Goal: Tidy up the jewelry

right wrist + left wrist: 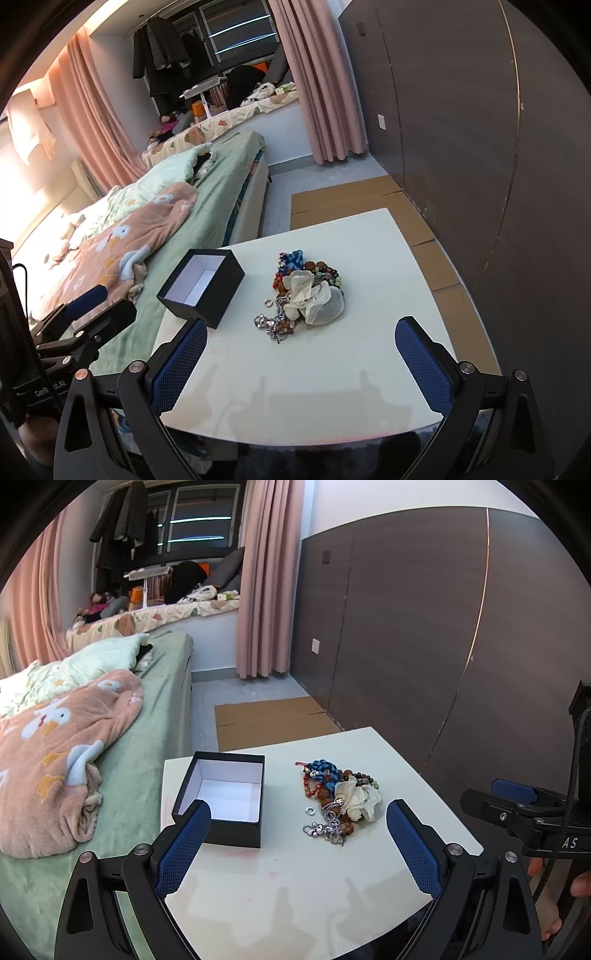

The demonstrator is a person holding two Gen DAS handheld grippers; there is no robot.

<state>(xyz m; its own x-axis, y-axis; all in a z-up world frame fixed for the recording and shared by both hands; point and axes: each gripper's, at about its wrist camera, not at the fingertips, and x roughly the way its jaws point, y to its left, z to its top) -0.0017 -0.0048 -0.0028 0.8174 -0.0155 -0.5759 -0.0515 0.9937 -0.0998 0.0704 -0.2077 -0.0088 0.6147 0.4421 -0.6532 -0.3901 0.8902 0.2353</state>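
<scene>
A pile of jewelry (338,799) lies on the white table (295,878): blue and brown bead strings, silver chains, a small silver ring (309,811) and a cream fabric flower (360,799). An open black box (223,799) with a white, empty inside stands left of the pile. My left gripper (299,818) is open and empty, held above the table's near side. In the right wrist view the pile (306,291) and the box (201,282) lie ahead of my right gripper (301,334), which is open and empty.
A bed (122,760) with a green sheet and a pink blanket lies against the table's left edge. A dark wood panel wall (424,627) stands to the right. Flat cardboard (269,716) lies on the floor beyond the table. The right gripper shows at the left view's right edge (517,805).
</scene>
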